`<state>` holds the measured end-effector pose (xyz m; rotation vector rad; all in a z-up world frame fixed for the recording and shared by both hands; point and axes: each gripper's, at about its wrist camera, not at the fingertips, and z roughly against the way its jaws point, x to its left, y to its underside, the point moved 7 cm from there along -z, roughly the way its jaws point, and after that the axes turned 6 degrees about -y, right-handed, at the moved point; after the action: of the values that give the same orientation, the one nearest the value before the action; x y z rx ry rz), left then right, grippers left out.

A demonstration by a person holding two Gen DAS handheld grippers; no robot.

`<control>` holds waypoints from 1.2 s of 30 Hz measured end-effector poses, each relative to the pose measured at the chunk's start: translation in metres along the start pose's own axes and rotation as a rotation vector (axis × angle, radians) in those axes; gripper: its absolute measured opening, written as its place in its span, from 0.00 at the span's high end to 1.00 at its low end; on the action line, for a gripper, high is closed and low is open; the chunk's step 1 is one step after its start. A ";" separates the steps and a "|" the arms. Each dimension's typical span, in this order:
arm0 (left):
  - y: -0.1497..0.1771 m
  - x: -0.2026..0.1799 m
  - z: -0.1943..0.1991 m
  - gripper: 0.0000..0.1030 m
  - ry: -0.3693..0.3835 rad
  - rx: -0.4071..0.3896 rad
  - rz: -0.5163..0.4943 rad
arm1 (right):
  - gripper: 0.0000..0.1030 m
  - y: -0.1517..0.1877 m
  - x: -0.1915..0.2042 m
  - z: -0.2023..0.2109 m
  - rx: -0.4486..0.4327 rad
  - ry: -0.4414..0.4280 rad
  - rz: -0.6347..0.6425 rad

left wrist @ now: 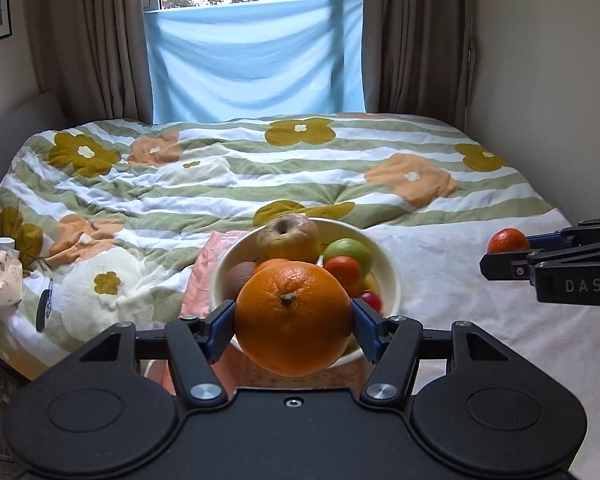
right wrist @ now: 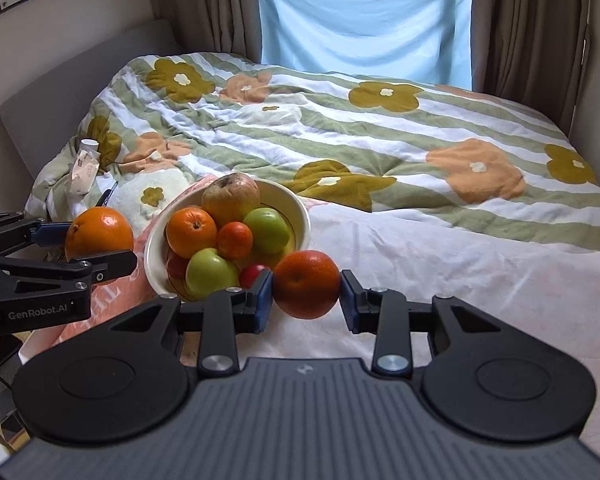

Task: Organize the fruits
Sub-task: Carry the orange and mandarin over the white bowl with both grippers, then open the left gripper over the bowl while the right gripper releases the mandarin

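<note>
A cream bowl stands on the bed, holding a brownish apple, green apples, small oranges and a red fruit; the bowl also shows in the right wrist view. My left gripper is shut on a large orange just in front of the bowl; that orange appears in the right wrist view. My right gripper is shut on a smaller orange, held right of the bowl over the white sheet. In the left wrist view that orange is at the far right.
The bowl sits on a pink cloth on a white sheet. A flowered striped quilt covers the far bed. A small white packet lies at the bed's left edge. Curtains and a blue-draped window stand behind.
</note>
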<state>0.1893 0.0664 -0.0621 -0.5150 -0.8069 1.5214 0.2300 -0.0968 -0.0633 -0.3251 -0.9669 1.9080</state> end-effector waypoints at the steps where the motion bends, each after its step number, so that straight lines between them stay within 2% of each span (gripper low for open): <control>1: 0.000 0.006 -0.008 0.36 0.002 0.004 -0.006 | 0.51 -0.001 0.004 -0.007 0.003 0.005 -0.007; 11: 0.008 0.040 -0.066 0.36 0.040 0.004 -0.055 | 0.51 -0.002 0.016 -0.054 0.036 0.061 -0.068; 26: 0.017 0.048 -0.090 0.36 0.101 0.005 -0.067 | 0.51 0.003 0.015 -0.075 0.063 0.120 -0.113; 27: 0.017 0.048 -0.090 0.33 0.102 0.006 -0.070 | 0.51 0.003 0.015 -0.075 0.063 0.120 -0.112; 28: 0.017 0.047 -0.089 0.20 0.107 0.003 -0.074 | 0.51 0.003 0.015 -0.075 0.063 0.120 -0.111; 30: 0.016 0.045 -0.084 0.05 0.104 -0.023 -0.087 | 0.51 0.003 0.015 -0.076 0.064 0.117 -0.111; 36: 0.016 0.040 -0.075 0.05 0.096 -0.039 -0.120 | 0.51 0.001 0.020 -0.079 0.065 0.107 -0.096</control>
<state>0.2286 0.1204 -0.1167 -0.5547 -0.7807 1.3623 0.2647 -0.0415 -0.1121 -0.3330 -0.8328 1.8117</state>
